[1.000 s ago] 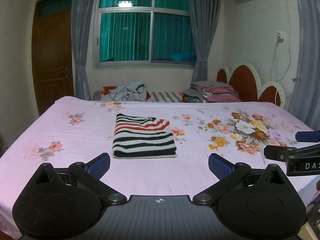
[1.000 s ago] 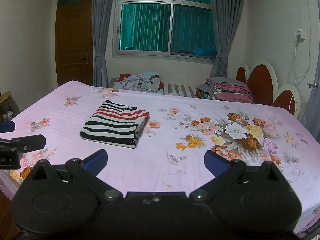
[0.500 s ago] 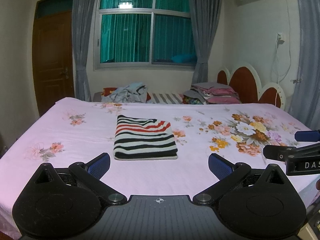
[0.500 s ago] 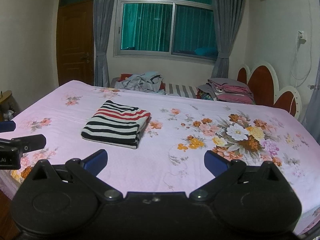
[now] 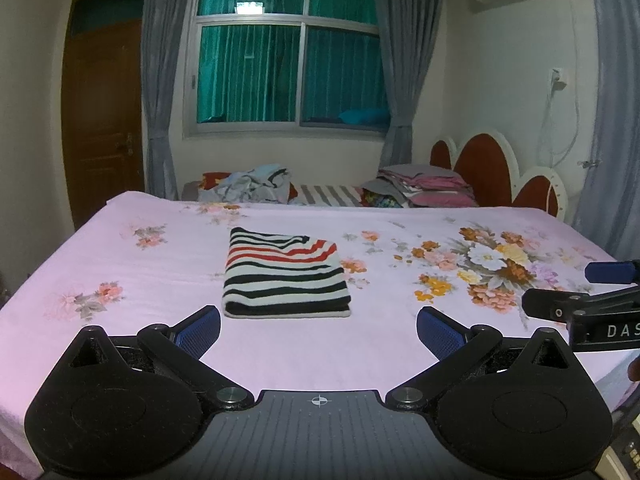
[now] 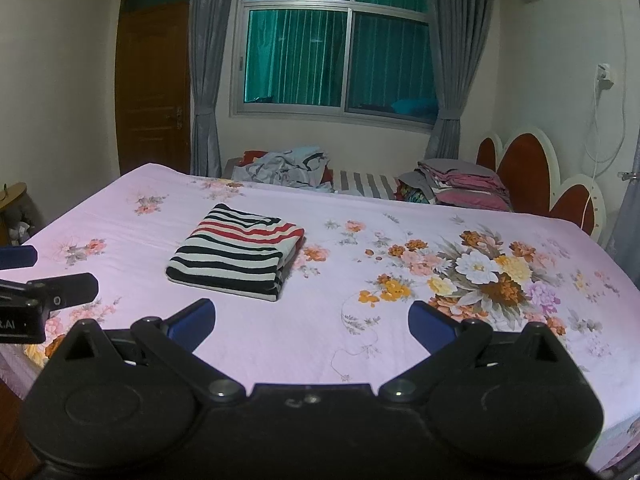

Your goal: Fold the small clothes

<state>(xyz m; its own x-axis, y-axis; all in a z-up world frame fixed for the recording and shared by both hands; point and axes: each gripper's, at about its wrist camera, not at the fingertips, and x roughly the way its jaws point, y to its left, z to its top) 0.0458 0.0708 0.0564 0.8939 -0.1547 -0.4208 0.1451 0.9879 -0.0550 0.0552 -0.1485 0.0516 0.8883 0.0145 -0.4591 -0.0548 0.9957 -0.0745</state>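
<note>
Both claws [image 5: 319, 330] [image 6: 311, 322] level, spread, empty

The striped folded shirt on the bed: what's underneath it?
The striped shirt lies flat on the pink floral bedsheet. Anything tucked beneath or inside its folds is hidden.

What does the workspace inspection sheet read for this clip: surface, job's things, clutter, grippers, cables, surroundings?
Surface: pink floral bedsheet covering the bed, smooth.
Job's things: red, black and white striped garment, folded into a neat rectangle, lying flat mid-bed.
Clutter: crumpled grey and blue clothes heap and stacked pink and grey folded laundry, both beyond the bed's far edge.
Grippers: left gripper open, empty, short of the garment; right gripper open, empty.
Cables: white cord hanging from a wall socket.
Surroundings: teal-curtained window, brown wooden door, red scalloped headboard.
</note>
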